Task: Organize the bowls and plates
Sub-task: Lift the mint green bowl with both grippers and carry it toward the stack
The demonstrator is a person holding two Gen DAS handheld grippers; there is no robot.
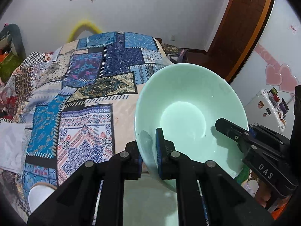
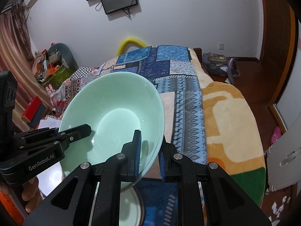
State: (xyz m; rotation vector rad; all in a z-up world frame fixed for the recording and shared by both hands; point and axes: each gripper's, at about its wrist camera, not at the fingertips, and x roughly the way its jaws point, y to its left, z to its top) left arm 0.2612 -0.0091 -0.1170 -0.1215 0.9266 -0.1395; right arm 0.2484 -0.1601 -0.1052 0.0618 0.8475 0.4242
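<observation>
The green bowl [image 1: 190, 111] is gripped at opposite rims by the left gripper [image 1: 150, 158] and the right gripper [image 2: 149, 156], clenched, tilted above the bed [image 2: 188, 98], presumably sharing its weight.

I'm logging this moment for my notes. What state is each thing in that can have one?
Pale green glazed bowl: empty, held tilted in the air over the bed, gripped on opposite sides of its rim.
Left gripper: shut on the bowl's rim, one finger inside, one outside.
Right gripper: shut on the opposite rim, same way.
Patchwork blue bedspread: spread over the bed, rumpled at one edge.
Wall-mounted dark screen: looks off.
</observation>
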